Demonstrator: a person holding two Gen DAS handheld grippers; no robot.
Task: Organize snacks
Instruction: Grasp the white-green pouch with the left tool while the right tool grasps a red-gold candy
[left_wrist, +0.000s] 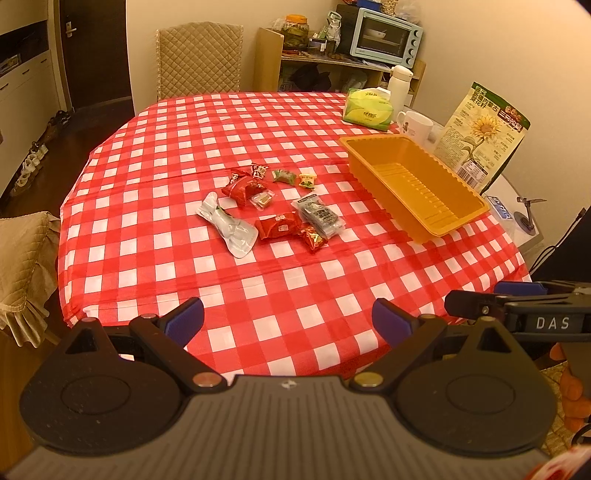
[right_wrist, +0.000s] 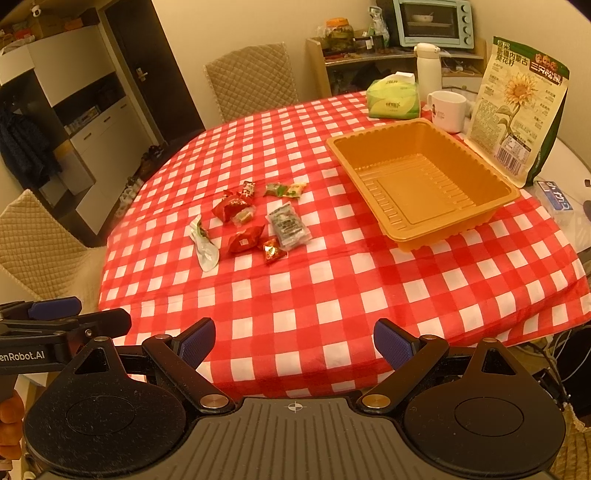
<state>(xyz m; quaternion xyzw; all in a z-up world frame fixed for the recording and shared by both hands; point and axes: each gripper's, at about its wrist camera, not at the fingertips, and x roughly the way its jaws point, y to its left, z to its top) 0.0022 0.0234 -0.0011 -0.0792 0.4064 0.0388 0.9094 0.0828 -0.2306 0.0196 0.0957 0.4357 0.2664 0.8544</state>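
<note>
Left tool (left_wrist: 288, 321): fingers spread wide apart, nothing between them, hovering over the near edge of the worktop (left_wrist: 295, 273). Right tool (right_wrist: 294, 341): likewise wide apart and empty, also at the near edge.

Landmark: orange tray (right_wrist: 424, 184), empty, on the red-checked cloth. Snacks lie loose in a cluster left of the tray, well apart from it, none inside it:
- silver pouch (right_wrist: 204, 245), farthest from the tray
- two red packets (right_wrist: 244, 238) (right_wrist: 229, 207)
- grey clear-wrapped pack (right_wrist: 288, 226), nearest the tray
- small red-gold sweet (right_wrist: 272, 251) touching the grey pack's near corner
- green and yellow sweets (right_wrist: 285, 189) at the far side of the cluster

Behind the tray: sunflower-seed bag (right_wrist: 517, 114) standing upright, white mug (right_wrist: 447, 110), tissue pack (right_wrist: 393, 99)
</note>
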